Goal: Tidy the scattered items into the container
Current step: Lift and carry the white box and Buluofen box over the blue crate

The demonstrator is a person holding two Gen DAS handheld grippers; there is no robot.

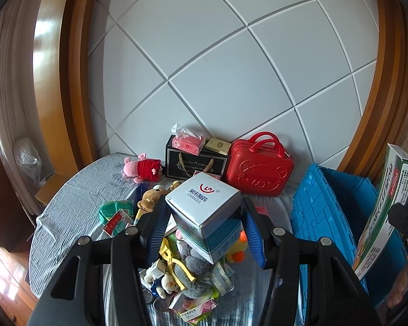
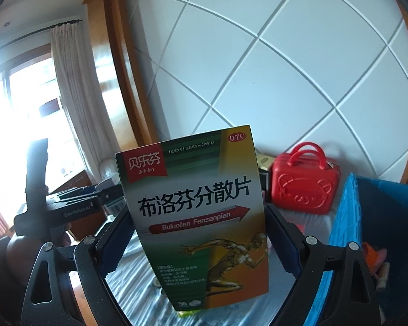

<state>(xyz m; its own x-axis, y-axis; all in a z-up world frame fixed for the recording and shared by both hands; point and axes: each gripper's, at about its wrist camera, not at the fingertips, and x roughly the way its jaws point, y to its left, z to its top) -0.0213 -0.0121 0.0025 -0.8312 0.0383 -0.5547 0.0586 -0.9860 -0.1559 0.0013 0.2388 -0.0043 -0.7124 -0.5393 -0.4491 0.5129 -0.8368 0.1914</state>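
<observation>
Right jaws clamp green-orange medicine carton point(image 2: 195, 217); left jaws grip white-teal box point(image 1: 206, 212) tilted.

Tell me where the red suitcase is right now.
The red suitcase stands at the back against the wall in the left wrist view, between the black gift bag and blue crate.

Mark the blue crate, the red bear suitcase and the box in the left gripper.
Blue plastic crate point(image 1: 315, 212), left wrist view, ribbed outer wall.
Red bear-embossed suitcase point(image 2: 304, 190), right wrist view, front face.
White-and-teal cardboard box point(image 1: 204, 198), left wrist view, top face.
</observation>
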